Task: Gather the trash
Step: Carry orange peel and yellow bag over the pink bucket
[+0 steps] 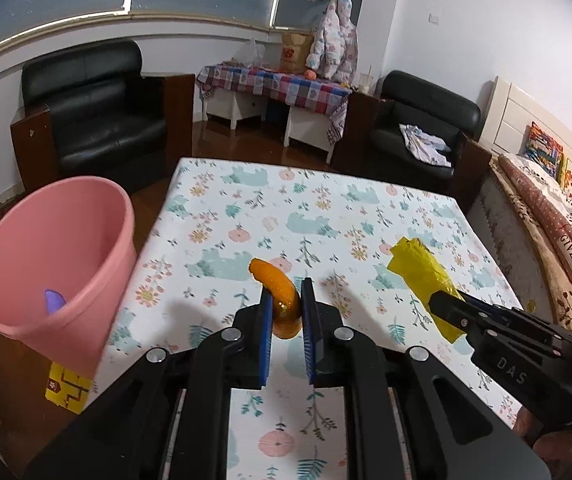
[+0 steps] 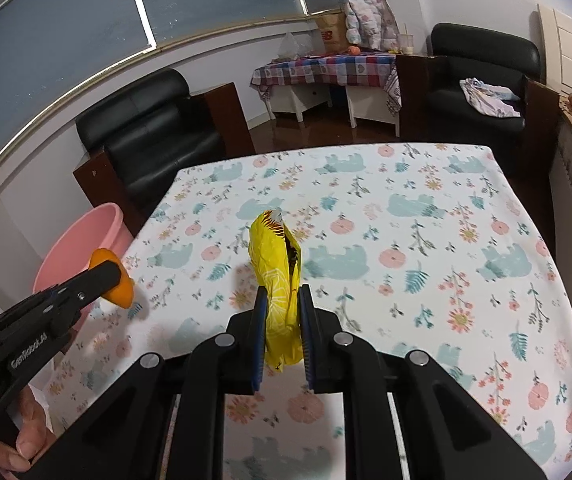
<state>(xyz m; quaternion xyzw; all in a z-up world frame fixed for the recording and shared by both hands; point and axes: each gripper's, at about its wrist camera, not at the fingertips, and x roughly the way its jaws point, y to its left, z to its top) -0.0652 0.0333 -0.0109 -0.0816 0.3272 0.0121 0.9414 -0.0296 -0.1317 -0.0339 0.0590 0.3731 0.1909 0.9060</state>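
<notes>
Peel and wrapper are both light, soft scraps, I judge: the orange peel (image 1: pixel 282 300) is curved and may slip, the yellow wrapper (image 2: pixel 280 292) crumples, so each wants a hold across its middle; the left gripper (image 1: pixel 286 312) is pinched on the peel, the right gripper (image 2: pixel 282 320) clamped on the wrapper, both above the table (image 2: pixel 426 312). Only the left wrist view looks into the pink bin (image 1: pixel 56 256) beside the table, a purple scrap (image 1: pixel 53 301) inside; the right wrist view shows just its rim, and a hand (image 2: pixel 26 436) on the left gripper.

Orange peel (image 1: pixel 282 300) glowed between blue pads (image 1: pixel 267 320). Yellow wrapper (image 2: pixel 280 284) carried white lines; pink bucket (image 1: pixel 58 256) sat left. Tablecloth (image 2: pixel 406 216) was white, with teal bears and pink flowers.
</notes>
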